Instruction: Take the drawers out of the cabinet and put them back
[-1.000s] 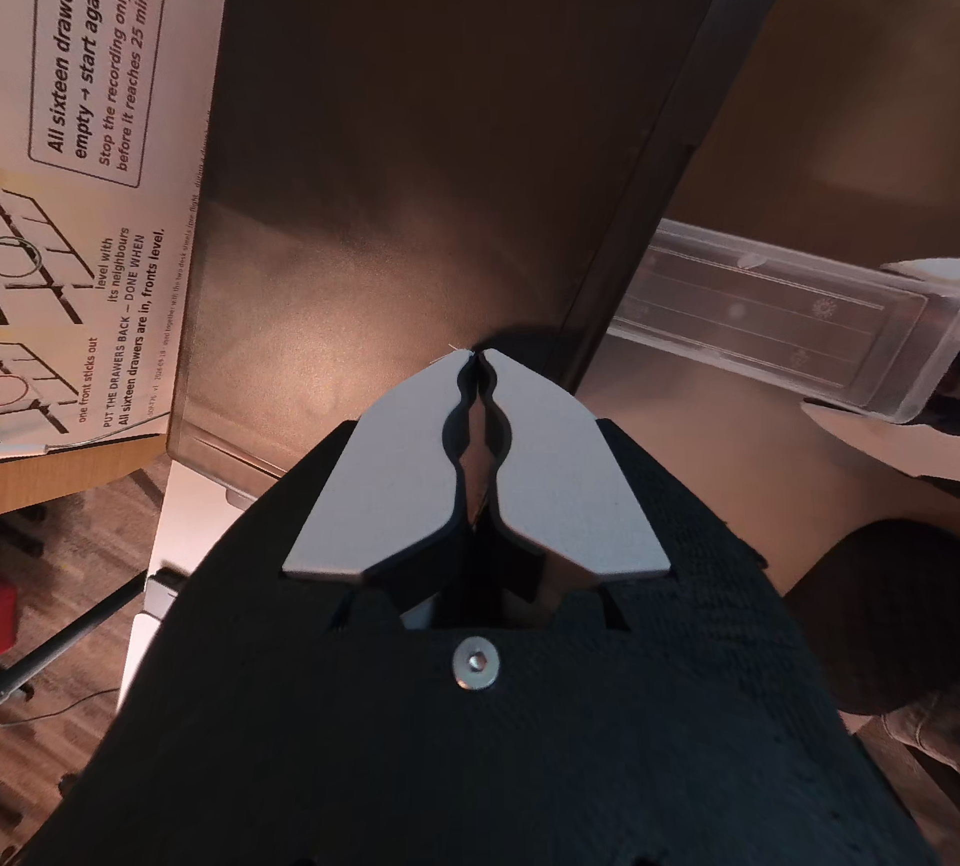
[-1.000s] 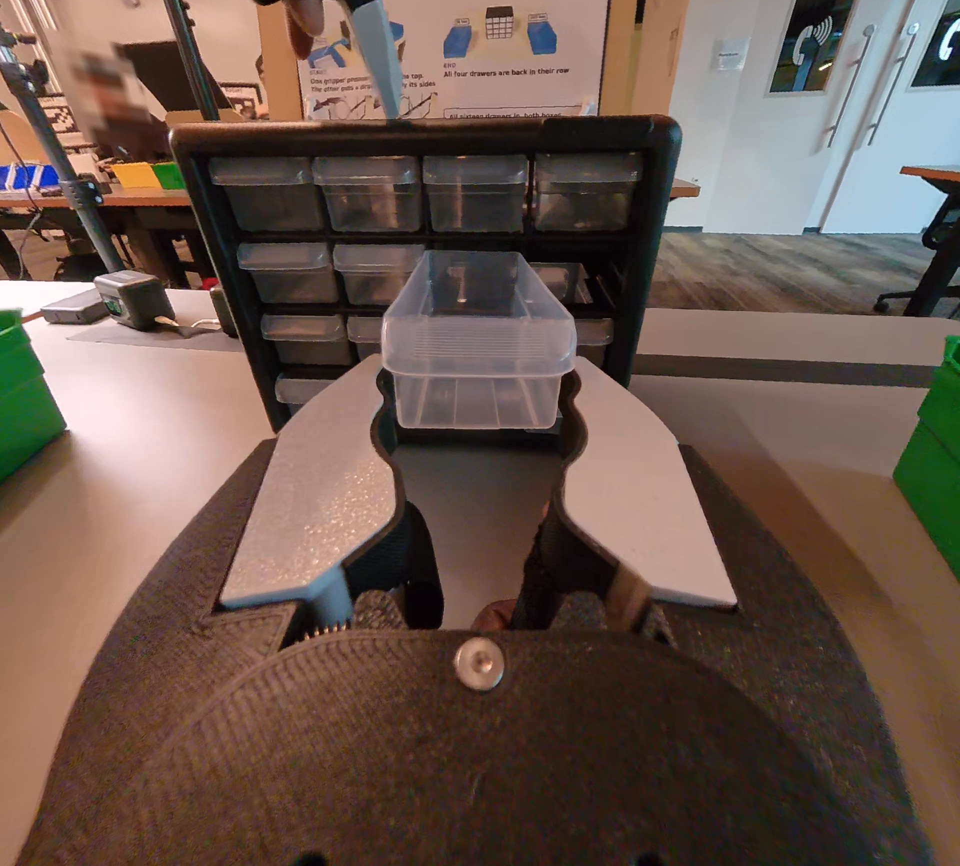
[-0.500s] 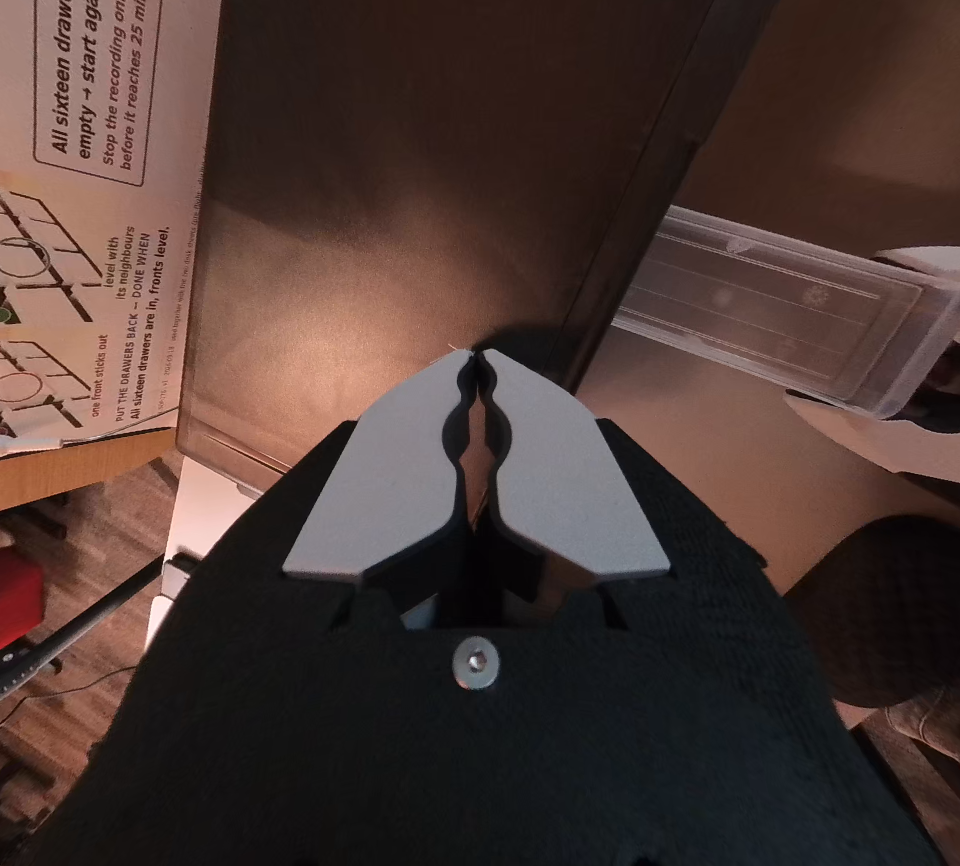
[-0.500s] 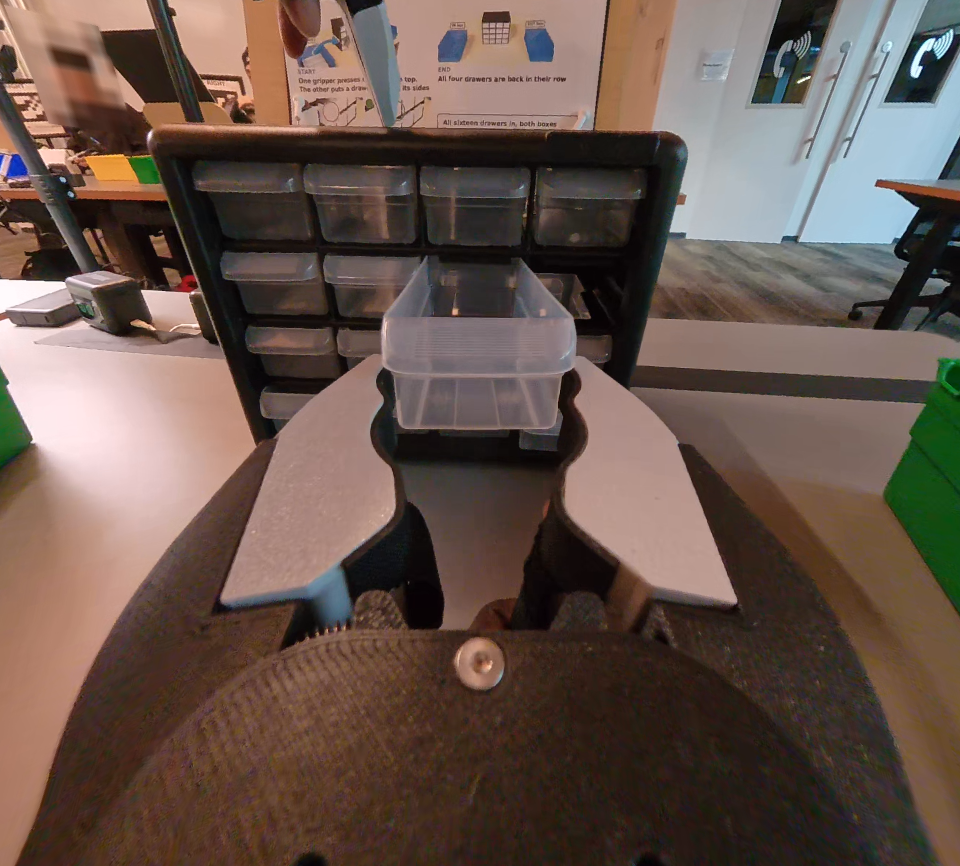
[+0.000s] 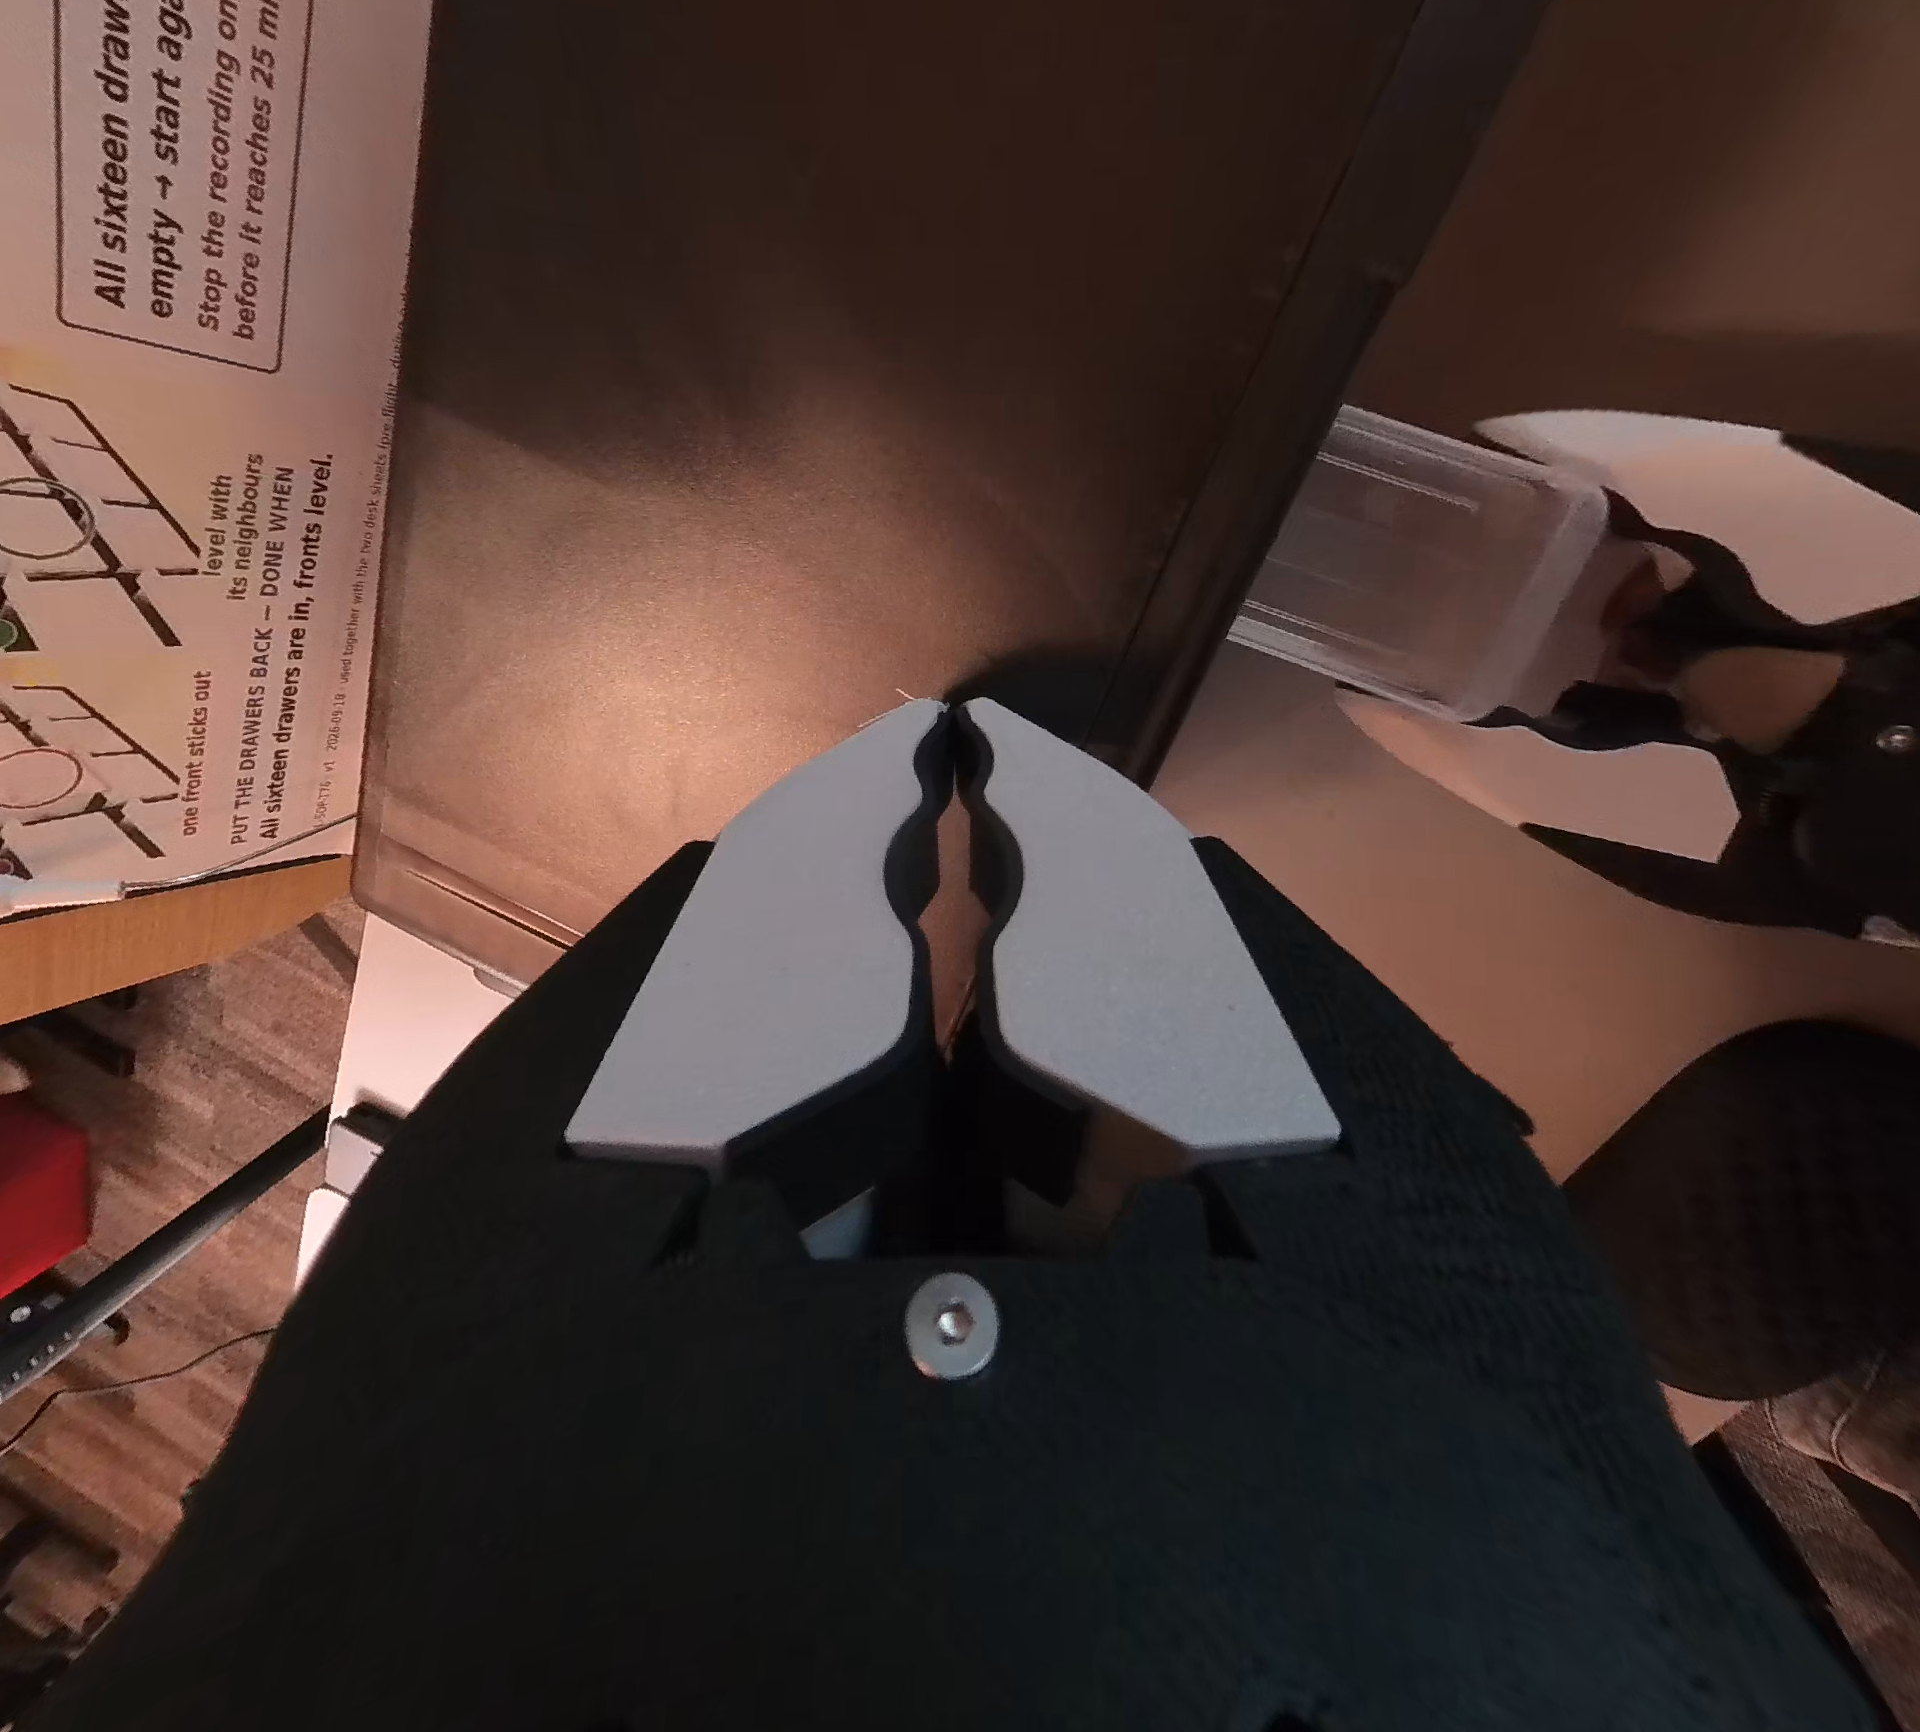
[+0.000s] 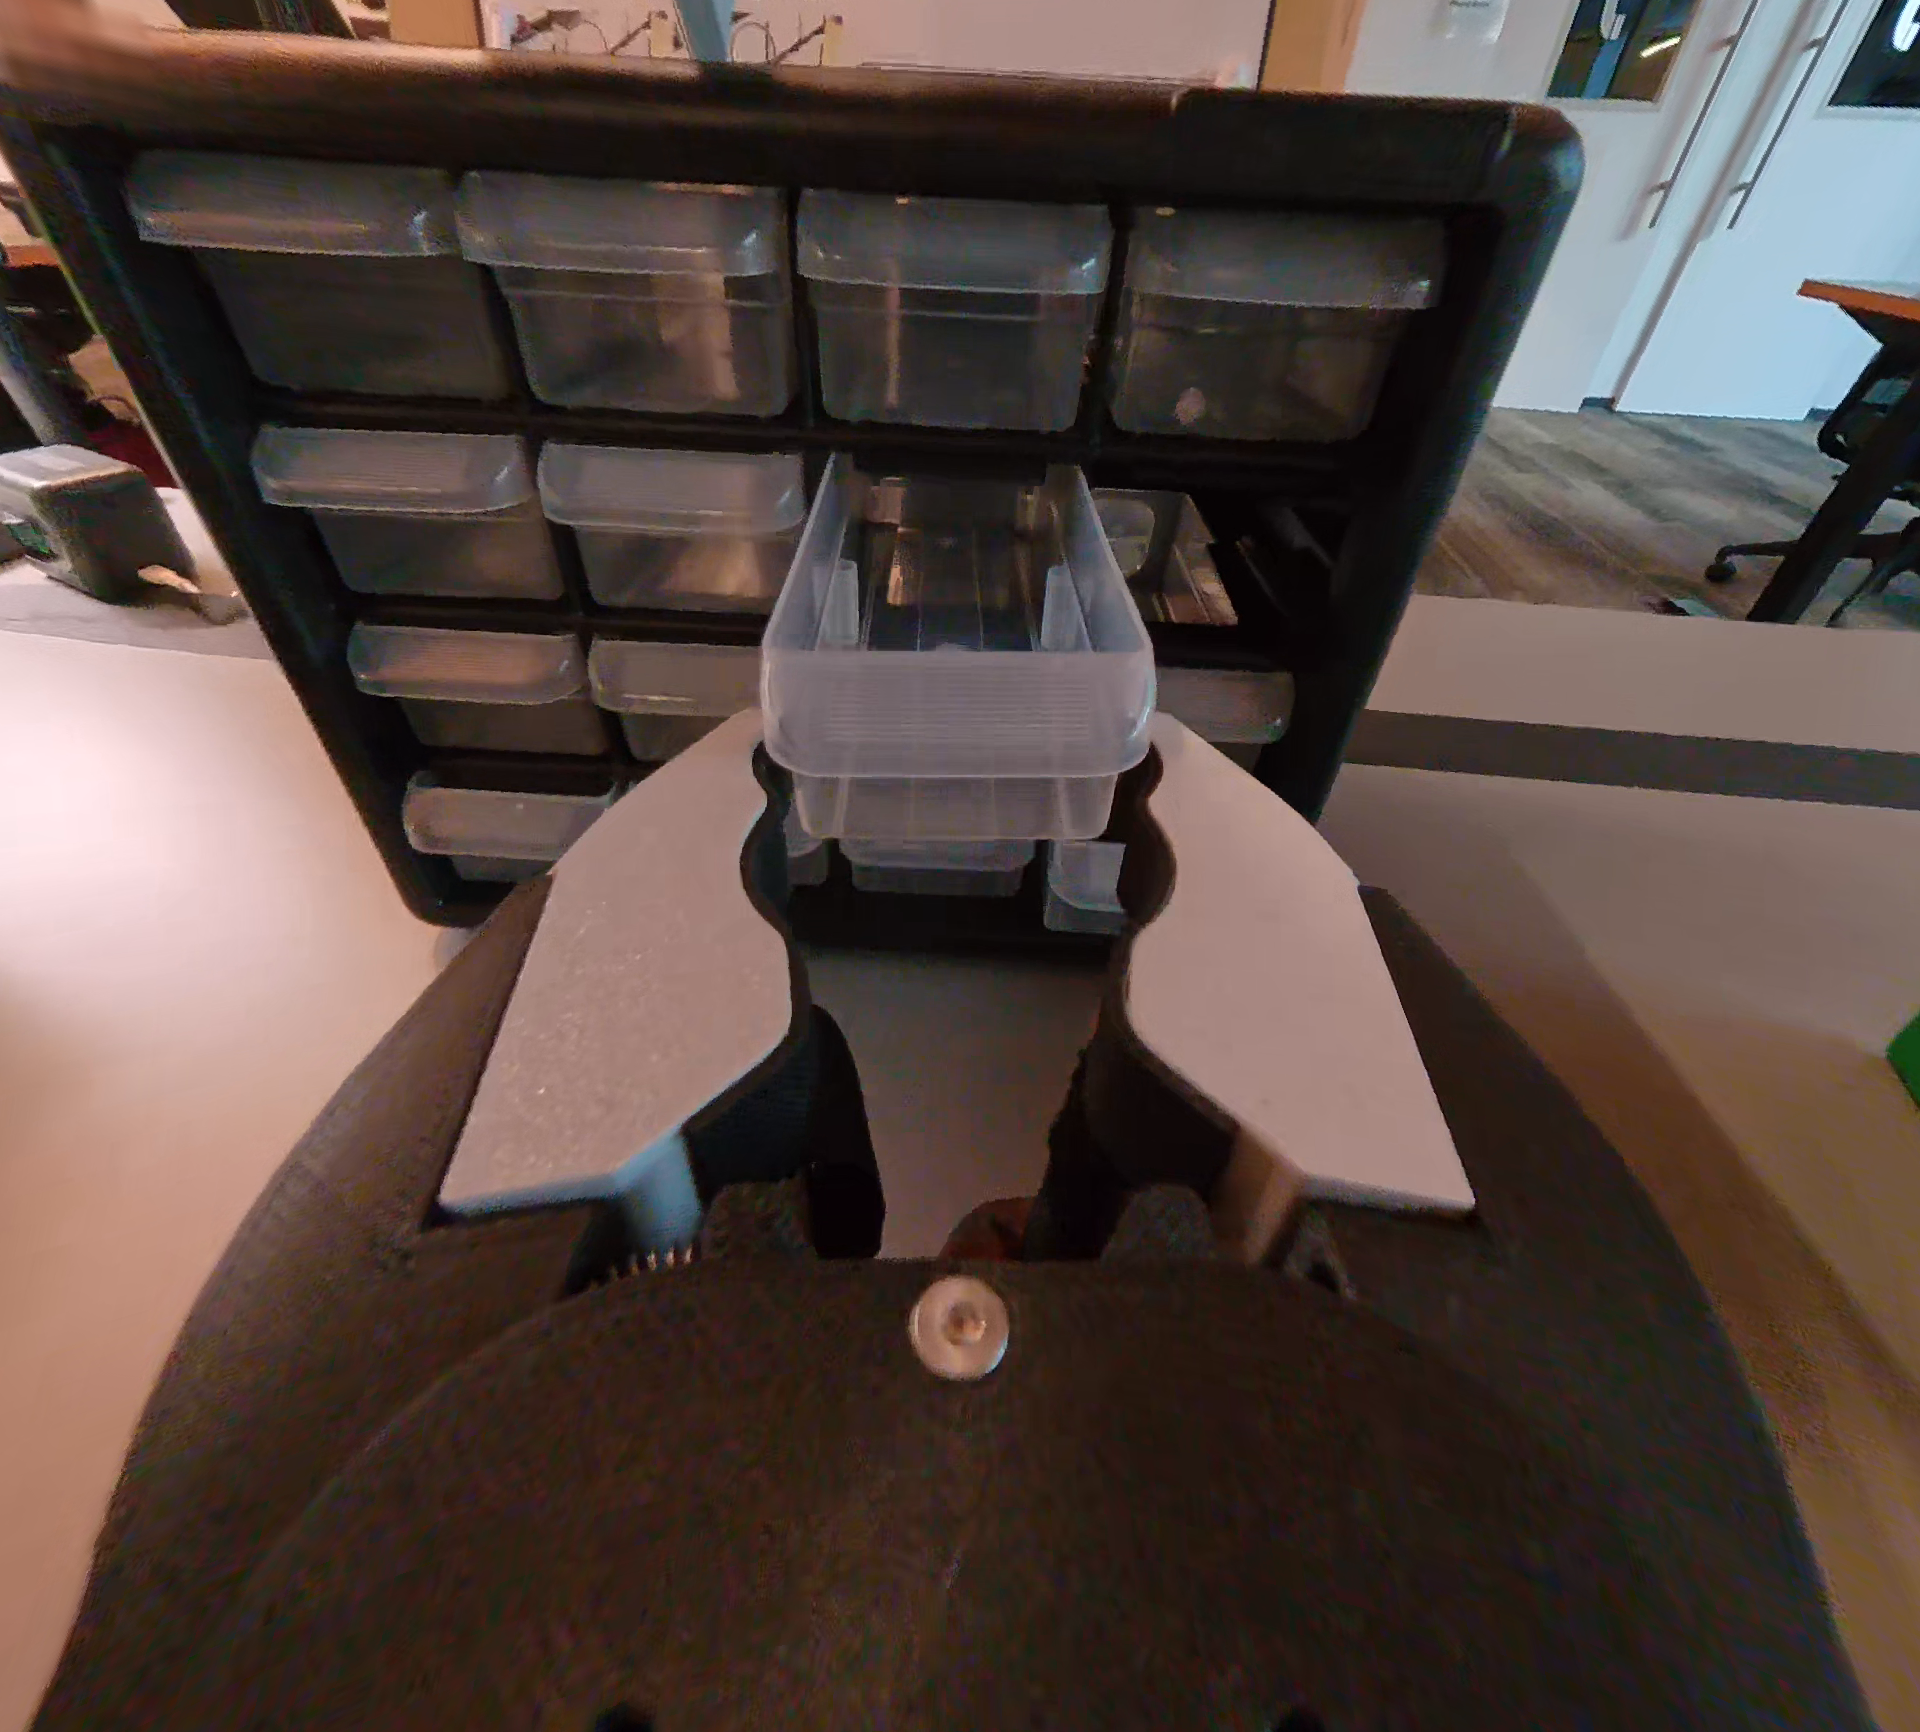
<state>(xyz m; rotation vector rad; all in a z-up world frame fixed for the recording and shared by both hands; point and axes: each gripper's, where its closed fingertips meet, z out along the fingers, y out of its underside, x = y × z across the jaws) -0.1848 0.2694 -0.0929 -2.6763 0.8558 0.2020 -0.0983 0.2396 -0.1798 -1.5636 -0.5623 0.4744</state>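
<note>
Right gripper [image 6: 956, 778] clamped the clear drawer [image 6: 956, 643] by its sides, long axis straight into the cabinet [image 6: 1455, 155]; back end was already in the second-row, third-column slot, so a straight push looked right. Left gripper [image 5: 954, 732], jaws closed and empty, pressed the cabinet top. Only the left wrist view showed how far the drawer stuck out.
</note>
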